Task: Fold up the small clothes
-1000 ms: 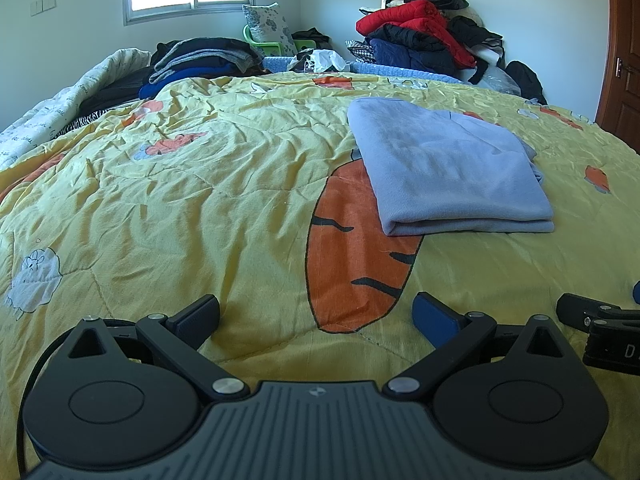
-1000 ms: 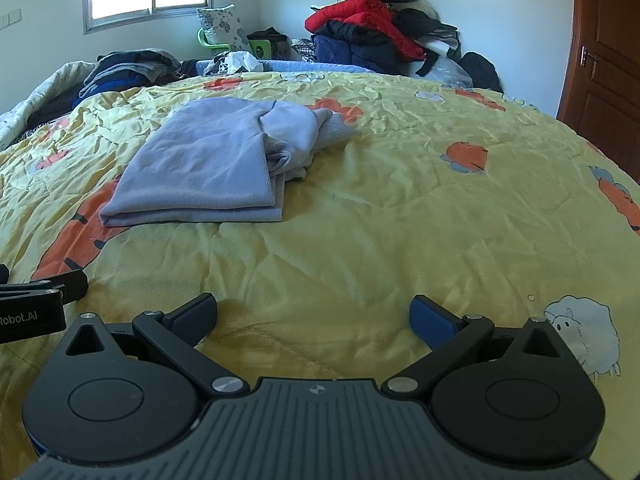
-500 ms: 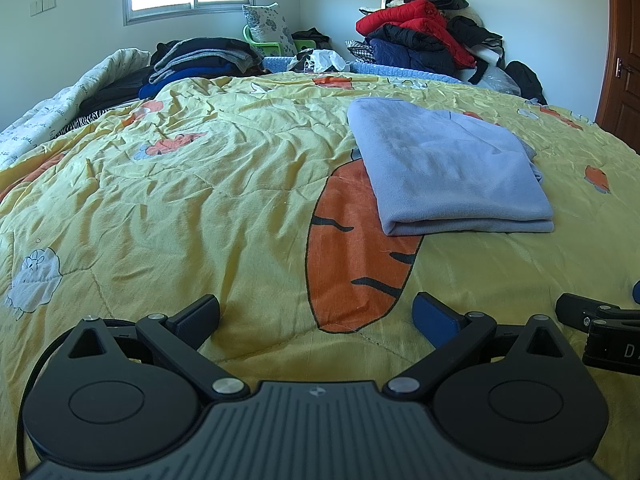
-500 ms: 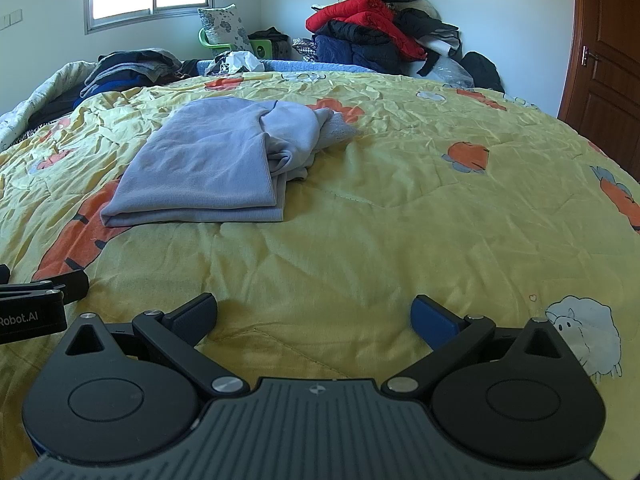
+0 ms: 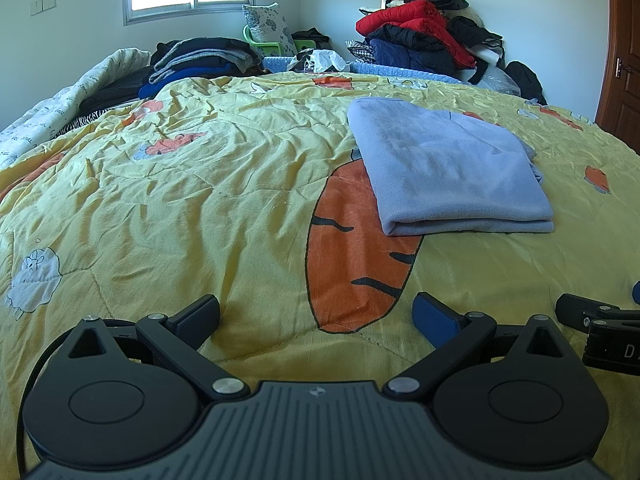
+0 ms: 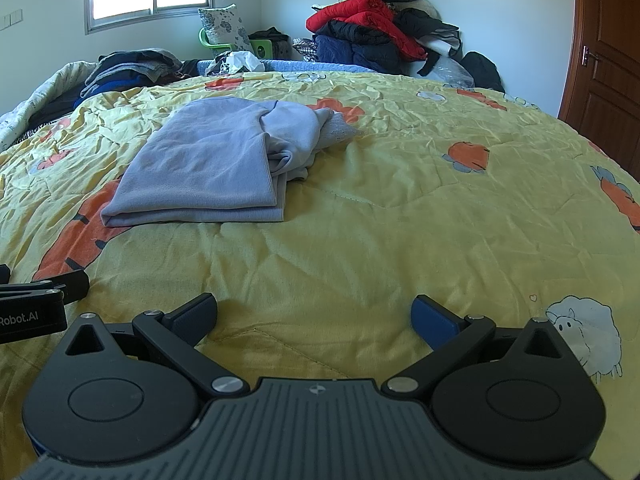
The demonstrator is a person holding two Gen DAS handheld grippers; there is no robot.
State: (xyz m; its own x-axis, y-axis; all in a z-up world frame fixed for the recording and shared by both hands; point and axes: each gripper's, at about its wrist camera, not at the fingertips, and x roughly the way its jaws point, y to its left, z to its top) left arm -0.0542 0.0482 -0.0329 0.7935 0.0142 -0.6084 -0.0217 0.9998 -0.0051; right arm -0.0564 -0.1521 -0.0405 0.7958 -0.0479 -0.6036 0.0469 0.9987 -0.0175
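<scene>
A pale blue-grey garment (image 5: 448, 168) lies folded flat on the yellow quilt (image 5: 200, 184), partly over an orange carrot print. In the right wrist view the same garment (image 6: 208, 168) shows a bunched, looser part along its right side. My left gripper (image 5: 316, 314) rests low near the quilt's front, open and holding nothing, well short of the garment. My right gripper (image 6: 314, 314) is also open and holds nothing, in front and to the right of the garment. Each gripper shows at the edge of the other's view.
A heap of jackets (image 5: 420, 36) in red, navy and black stands against the back wall. Folded dark clothes (image 5: 200, 60) lie at the back left beside a white blanket (image 5: 48, 108). A brown door (image 6: 608, 60) is on the right.
</scene>
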